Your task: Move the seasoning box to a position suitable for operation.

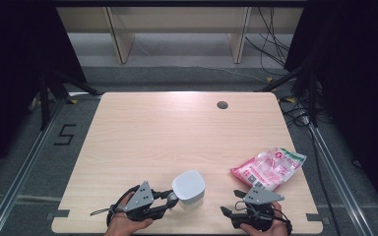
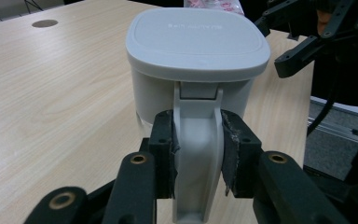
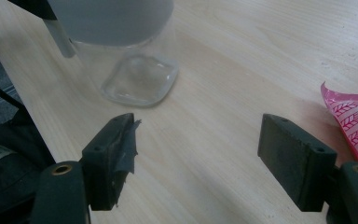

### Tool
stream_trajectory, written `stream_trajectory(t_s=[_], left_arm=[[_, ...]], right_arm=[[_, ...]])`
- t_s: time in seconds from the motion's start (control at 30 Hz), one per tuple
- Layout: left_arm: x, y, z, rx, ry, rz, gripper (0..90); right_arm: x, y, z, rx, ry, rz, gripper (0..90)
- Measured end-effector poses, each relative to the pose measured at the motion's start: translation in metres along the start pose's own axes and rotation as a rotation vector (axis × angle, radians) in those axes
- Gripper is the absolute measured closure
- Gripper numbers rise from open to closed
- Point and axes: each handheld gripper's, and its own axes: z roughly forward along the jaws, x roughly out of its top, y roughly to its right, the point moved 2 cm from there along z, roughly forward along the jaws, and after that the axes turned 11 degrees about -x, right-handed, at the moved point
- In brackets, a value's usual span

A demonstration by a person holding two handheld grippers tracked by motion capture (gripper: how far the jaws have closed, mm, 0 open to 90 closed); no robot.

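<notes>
A clear square pitcher (image 1: 189,188) with a white-grey lid (image 2: 196,37) stands near the table's front edge. My left gripper (image 1: 171,197) is shut on its white handle (image 2: 197,140), the two pads pressing either side of it. The pitcher's clear base (image 3: 140,79) rests on the wood. My right gripper (image 1: 228,210) is open to the right of the pitcher, jaws wide apart over bare table (image 3: 197,142), holding nothing. A pink and white snack bag (image 1: 268,168) lies at the right of the table, its corner (image 3: 354,121) just beyond the right jaw.
The light wooden table (image 1: 167,132) has a round cable hole (image 1: 222,104) at the back. The front edge runs just under both hands. Cables (image 1: 275,44) lie on the floor behind, and black frame legs stand at both sides.
</notes>
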Motion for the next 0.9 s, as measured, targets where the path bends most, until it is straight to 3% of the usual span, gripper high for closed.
stream_trajectory(t_s=[0.17, 0.9], left_arm=[[0.002, 0.000, 0.005, 0.046, 0.003, 0.004, 68.2], [0.010, -0.021, 0.016, 0.108, 0.005, 0.003, 68.3]], right_arm=[[0.001, 0.000, -0.001, -0.005, 0.004, -0.002, 28.9], [0.001, 0.000, 0.001, 0.002, 0.007, -0.003, 28.9]])
